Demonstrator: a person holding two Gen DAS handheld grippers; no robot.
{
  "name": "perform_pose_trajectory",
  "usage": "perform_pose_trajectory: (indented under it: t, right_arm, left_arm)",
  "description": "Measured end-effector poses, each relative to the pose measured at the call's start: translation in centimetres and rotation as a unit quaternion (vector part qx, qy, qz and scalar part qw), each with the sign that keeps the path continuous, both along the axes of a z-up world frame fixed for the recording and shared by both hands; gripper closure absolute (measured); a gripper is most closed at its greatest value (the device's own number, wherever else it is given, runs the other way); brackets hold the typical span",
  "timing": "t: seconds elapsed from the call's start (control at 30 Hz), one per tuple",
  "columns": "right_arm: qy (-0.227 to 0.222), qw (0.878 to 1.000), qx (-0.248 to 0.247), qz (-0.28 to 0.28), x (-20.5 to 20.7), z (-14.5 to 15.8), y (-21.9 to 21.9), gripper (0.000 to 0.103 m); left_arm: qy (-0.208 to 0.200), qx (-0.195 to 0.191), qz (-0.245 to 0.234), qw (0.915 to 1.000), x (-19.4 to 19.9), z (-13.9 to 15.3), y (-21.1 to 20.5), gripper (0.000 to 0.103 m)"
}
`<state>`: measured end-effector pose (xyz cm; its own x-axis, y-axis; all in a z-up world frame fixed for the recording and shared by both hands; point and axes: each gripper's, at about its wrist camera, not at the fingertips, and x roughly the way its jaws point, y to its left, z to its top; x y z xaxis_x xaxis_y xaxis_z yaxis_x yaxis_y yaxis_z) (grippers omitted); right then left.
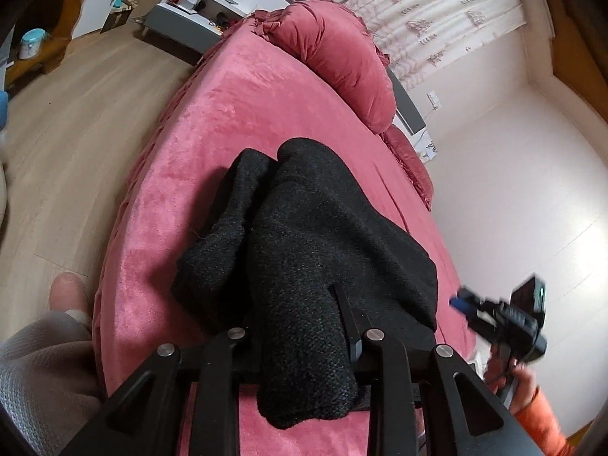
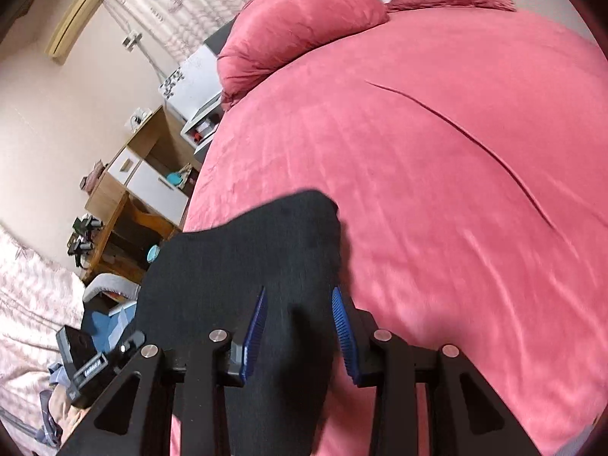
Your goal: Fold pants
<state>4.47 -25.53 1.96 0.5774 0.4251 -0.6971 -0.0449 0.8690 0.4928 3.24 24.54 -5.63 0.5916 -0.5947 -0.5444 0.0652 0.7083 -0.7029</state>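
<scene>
Right up close, our left tongs (image 1: 304, 326) are clamped on a thick bunch of the black pants (image 1: 304, 235), the knit cloth swallowing the fingers, and the rest of the garment slumps forward in a rumpled heap on the pink bed (image 1: 243, 106). Our right tongs (image 2: 298, 326) stand wide apart, blue pads (image 2: 344, 326) either side of a dark flap of pants that runs between them, nothing pinched yet. We judge we're mid-fold, one end gathered and lifted; next we'd want the right tongs to close on that flap, then both to carry the cloth over and lay it flat. Beyond, the bed is bare save a long crease (image 2: 475, 144); the pillows (image 2: 300, 26) at the head sit well apart, so only the bunching itself hinders us.
</scene>
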Motion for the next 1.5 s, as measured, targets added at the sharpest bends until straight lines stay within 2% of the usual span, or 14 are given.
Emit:
perform_pose_trajectory:
  t: [0.2,0.37,0.47,0.53,0.63,0.73,0.9,1.0,1.07,1.17,1.23,1.37,1.43,1.5]
  right_arm:
    - [-0.016,0.986,-0.116,0.118,5.1,1.6,4.6,0.066]
    - [-0.035,0.909,-0.315,0.269,6.9,0.5,10.3,0.066]
    - [-0.013,0.879,-0.340,0.332,7.8,-1.1,11.0,0.066]
    - [-0.015,0.870,-0.342,0.354,7.9,-1.6,10.9,0.069]
    - [-0.012,0.861,-0.376,0.342,7.8,-2.2,11.0,0.095]
    - [-0.026,0.852,-0.411,0.324,7.5,-2.3,11.6,0.098]
    - [-0.082,0.854,-0.477,0.193,9.6,-1.7,11.4,0.103]
    - [-0.063,0.911,-0.373,0.163,12.1,-1.3,10.0,0.103]
    - [-0.055,0.931,-0.327,0.151,12.0,-0.9,9.4,0.100]
    - [-0.042,0.958,-0.199,0.203,10.3,-0.1,8.8,0.055]
    - [-0.042,0.947,-0.203,0.247,8.6,-0.3,9.6,0.053]
    - [-0.044,0.890,-0.326,0.315,7.2,-2.6,11.9,0.052]
    - [-0.053,0.885,-0.333,0.322,7.8,-2.7,12.3,0.052]
    - [-0.043,0.879,-0.344,0.326,8.6,-3.2,13.6,0.071]
  left_arm:
    - [-0.002,0.020,0.000,0.9998,0.6,0.3,-0.5,0.074]
    - [-0.005,0.028,-0.003,0.9996,0.6,0.0,-0.6,0.073]
    - [-0.011,0.032,-0.006,0.9994,0.6,-0.3,-0.6,0.072]
    - [-0.014,0.025,-0.007,0.9996,0.6,-0.6,-0.5,0.072]
    - [-0.020,0.023,-0.008,0.9995,0.7,-0.5,-0.4,0.072]
    - [-0.026,0.028,-0.008,0.9992,0.9,-0.3,-0.6,0.071]
    - [-0.027,0.023,-0.009,0.9994,1.1,-0.7,-0.4,0.071]
    - [-0.027,0.014,-0.010,0.9995,1.1,-0.9,-0.2,0.071]
    - [-0.031,0.008,-0.010,0.9994,1.1,-1.1,-0.1,0.071]
    - [-0.034,-0.011,-0.010,0.9993,1.2,-1.4,0.2,0.071]
    - [-0.036,-0.018,-0.011,0.9991,1.2,-1.4,0.2,0.071]
    - [-0.042,-0.017,-0.012,0.9989,1.0,-1.2,0.0,0.068]
    - [-0.043,-0.022,-0.011,0.9988,1.0,-1.3,0.1,0.068]
    - [-0.044,-0.022,-0.011,0.9987,1.0,-1.3,0.0,0.068]
